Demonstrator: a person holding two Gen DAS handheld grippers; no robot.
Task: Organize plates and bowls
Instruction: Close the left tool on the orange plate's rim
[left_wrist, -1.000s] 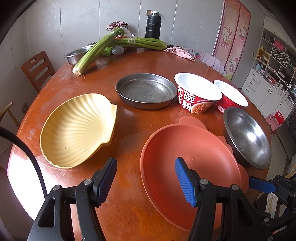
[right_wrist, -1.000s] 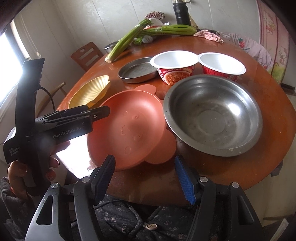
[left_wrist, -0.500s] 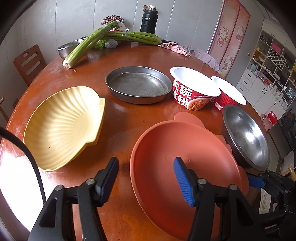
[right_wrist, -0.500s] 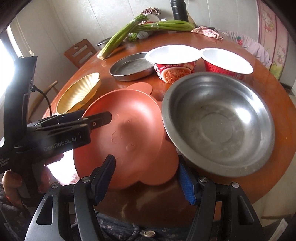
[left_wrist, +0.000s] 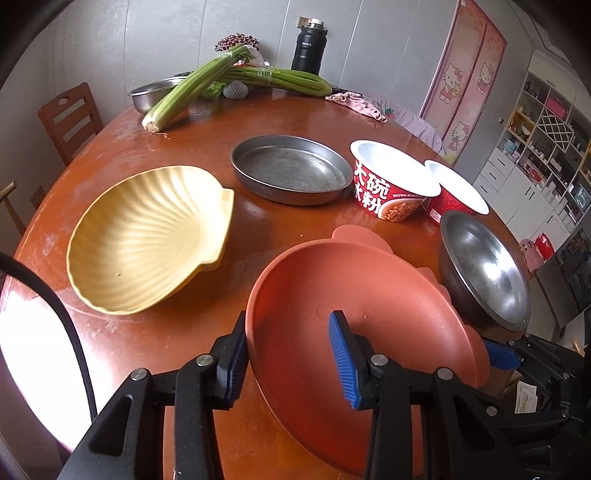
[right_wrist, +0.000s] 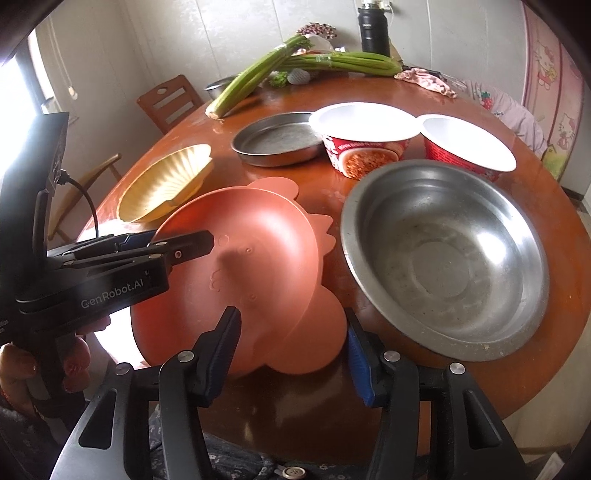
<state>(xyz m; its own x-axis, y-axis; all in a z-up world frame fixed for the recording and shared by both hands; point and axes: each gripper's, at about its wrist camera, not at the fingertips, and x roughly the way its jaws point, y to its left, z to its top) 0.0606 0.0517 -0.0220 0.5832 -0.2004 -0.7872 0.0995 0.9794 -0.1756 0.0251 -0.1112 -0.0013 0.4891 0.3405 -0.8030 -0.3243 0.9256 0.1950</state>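
An orange plate (left_wrist: 354, 310) with lobed edges lies near the table's front edge. My left gripper (left_wrist: 288, 332) straddles its left rim, one finger outside and the blue pad (left_wrist: 341, 354) over the inside. Its jaws are closing, with a gap still showing. My right gripper (right_wrist: 291, 321) has the orange plate's (right_wrist: 243, 266) near lobe between its closing jaws, and I see no firm pinch. The left gripper (right_wrist: 184, 242) shows at the plate's left rim. A yellow shell plate (left_wrist: 147, 240), a steel pan (left_wrist: 291, 170), two red noodle bowls (left_wrist: 391, 184) and a steel bowl (right_wrist: 443, 258) stand around.
Celery stalks (left_wrist: 192, 88), a small steel bowl (left_wrist: 151, 96), a black flask (left_wrist: 308, 48) and a pink cloth (left_wrist: 354, 103) lie at the table's far side. A wooden chair (left_wrist: 70, 118) stands at the left. White shelves (left_wrist: 546, 147) fill the right.
Both pairs of jaws have narrowed. The left gripper shifted right so the orange plate's rim sits between its fingers. The right gripper moved in until the near lobe lies between its fingers.
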